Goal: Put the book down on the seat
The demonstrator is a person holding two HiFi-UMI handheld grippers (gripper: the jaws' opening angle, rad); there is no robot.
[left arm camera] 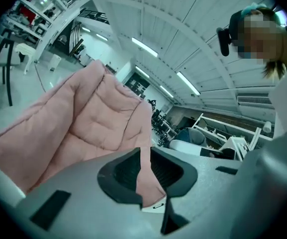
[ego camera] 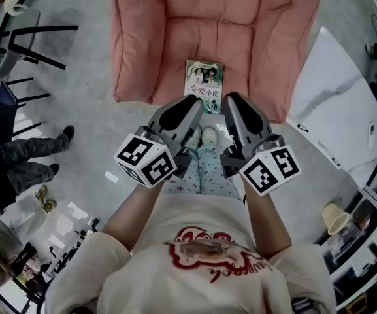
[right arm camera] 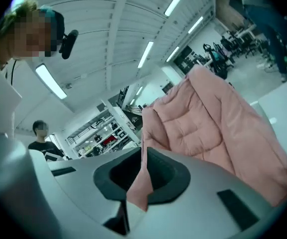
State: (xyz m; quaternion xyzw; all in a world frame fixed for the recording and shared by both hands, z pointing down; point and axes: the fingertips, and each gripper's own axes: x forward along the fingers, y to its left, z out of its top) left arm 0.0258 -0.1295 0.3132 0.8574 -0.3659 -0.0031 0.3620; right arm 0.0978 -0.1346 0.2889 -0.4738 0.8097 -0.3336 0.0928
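The book (ego camera: 204, 84), a thin paperback with a pale illustrated cover, lies flat at the front edge of the pink cushioned seat (ego camera: 175, 38). Neither gripper touches it. In the head view both grippers are held up side by side just in front of the book, the left gripper (ego camera: 191, 104) and the right gripper (ego camera: 231, 101). The left gripper (left arm camera: 141, 156) has a narrow gap between its jaws with only the pink seat (left arm camera: 83, 123) showing through. The right gripper (right arm camera: 143, 156) has its tips all but touching and holds nothing; the seat (right arm camera: 218, 123) lies beyond it.
A white marbled table (ego camera: 338, 103) stands to the right of the seat, with a paper cup (ego camera: 335, 218) nearer me. Black chair legs (ego camera: 25, 44) and another person's legs (ego camera: 31, 156) are on the left. My own feet (ego camera: 204, 136) stand below the grippers.
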